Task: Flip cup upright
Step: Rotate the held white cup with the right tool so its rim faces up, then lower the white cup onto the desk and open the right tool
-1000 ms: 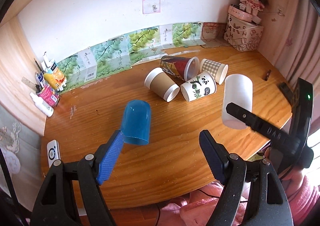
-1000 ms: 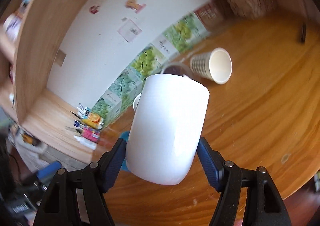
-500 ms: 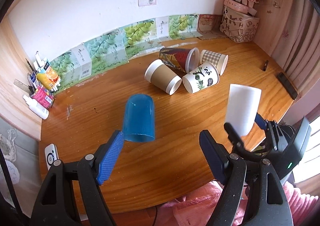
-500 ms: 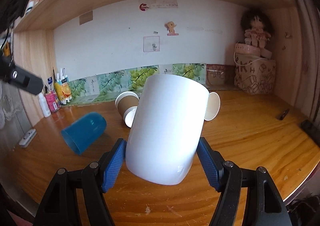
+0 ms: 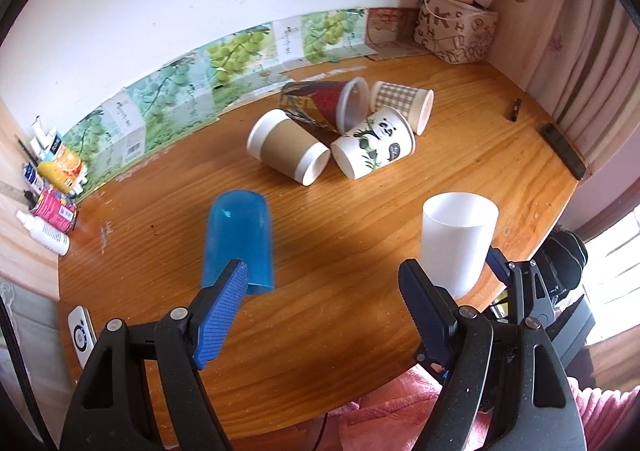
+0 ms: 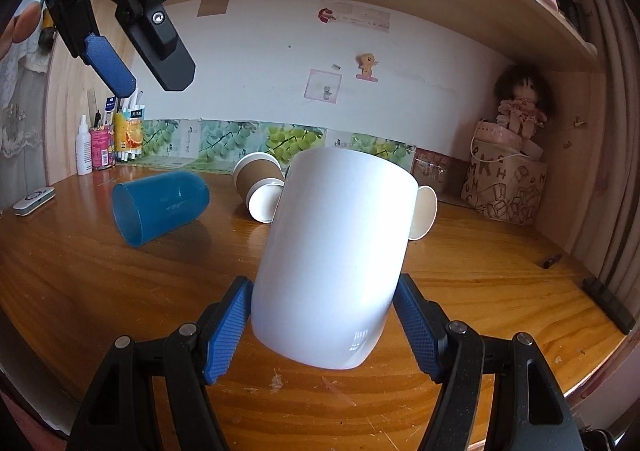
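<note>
White cup point(image 6: 334, 251) now mouth-up, slightly tilted, low over the table point(image 6: 500, 291) near its front edge; a second ago inverted. Right gripper point(image 6: 322, 327) clamped on it, left gripper point(image 5: 324, 315) spread, empty. Blue cup point(image 5: 239, 241) lies left, paper cups point(image 5: 372, 149) behind.

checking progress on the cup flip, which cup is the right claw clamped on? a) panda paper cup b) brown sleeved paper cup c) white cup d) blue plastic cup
c: the right claw has both blue pads pressed against the sides of the white cup, held mouth up, while the blue plastic cup lies on its side on the table, ungripped.
</note>
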`<state>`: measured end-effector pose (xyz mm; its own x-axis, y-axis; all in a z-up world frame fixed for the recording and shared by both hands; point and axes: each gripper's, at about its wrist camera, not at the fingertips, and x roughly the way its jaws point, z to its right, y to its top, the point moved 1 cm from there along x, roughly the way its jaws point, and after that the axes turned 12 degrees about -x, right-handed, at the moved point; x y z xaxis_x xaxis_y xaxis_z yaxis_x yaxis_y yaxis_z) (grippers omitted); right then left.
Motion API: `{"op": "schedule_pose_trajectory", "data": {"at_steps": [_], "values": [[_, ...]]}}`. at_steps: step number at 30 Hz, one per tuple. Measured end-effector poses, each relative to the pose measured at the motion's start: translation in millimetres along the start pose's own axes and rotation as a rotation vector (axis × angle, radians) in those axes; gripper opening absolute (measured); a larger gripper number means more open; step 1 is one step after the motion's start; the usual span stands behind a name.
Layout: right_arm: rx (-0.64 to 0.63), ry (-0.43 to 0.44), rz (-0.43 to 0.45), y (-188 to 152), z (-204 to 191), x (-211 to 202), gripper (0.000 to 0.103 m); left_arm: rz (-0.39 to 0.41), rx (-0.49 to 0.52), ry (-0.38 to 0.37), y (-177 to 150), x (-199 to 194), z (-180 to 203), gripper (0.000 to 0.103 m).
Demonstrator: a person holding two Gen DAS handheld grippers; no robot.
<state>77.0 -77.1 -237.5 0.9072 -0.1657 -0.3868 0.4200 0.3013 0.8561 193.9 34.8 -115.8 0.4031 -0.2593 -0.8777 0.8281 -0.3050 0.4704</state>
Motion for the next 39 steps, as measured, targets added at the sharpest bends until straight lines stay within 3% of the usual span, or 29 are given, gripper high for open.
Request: {"op": "schedule_pose_trajectory", "data": {"at_steps": [12, 26, 30, 39], "values": [[0.003, -0.015, 0.000, -20.7, 3.4, -4.8, 0.072, -0.045, -0.005, -0.012, -5.9, 23.3, 13.2, 0.081], [-0.055, 0.062, -0.032, -29.9, 0.9, -16.9, 0.070, -0.053, -0.011, -0.020, -7.6, 26.8, 22.9, 0.081], [-0.102, 0.090, -0.051, -29.3, -1.4, -17.6, 0.081, -0.054, -0.017, -0.021, -7.6, 25.4, 23.5, 0.081], [-0.149, 0.174, -0.152, -27.3, 1.7, -29.6, 0.083, -0.099, -0.061, -0.049, -13.8, 25.2, 18.1, 0.081]]}}
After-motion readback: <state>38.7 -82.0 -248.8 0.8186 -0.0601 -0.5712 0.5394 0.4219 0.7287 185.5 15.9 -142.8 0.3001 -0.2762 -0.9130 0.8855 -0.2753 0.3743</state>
